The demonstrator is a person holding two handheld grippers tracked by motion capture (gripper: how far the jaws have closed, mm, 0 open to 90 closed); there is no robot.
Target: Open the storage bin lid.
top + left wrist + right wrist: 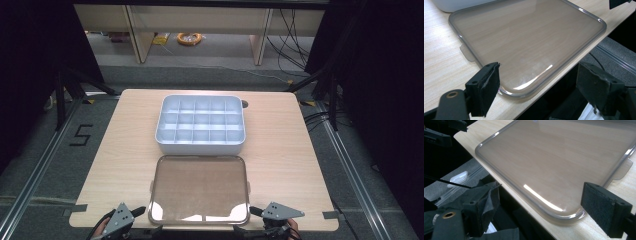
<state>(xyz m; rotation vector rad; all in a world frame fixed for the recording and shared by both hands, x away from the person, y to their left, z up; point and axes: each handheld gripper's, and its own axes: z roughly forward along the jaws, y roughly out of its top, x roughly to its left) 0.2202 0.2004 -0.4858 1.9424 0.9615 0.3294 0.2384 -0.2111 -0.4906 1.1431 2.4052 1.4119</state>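
A clear plastic lid lies flat on the wooden table, its near edge at the table's front edge. Behind it stands a white box divided into several empty compartments. My left gripper is at the lid's near left corner, and my right gripper is at its near right corner. In the left gripper view the lid has its rounded corner between the wide-apart jaws of the open left gripper. In the right gripper view the lid sits the same way in the open right gripper. Neither gripper holds anything.
The lid has a small tab on each short side. Bare tabletop lies to the left and right of the box and lid. Dark floor with rails surrounds the table. Cables and an orange coil lie far behind.
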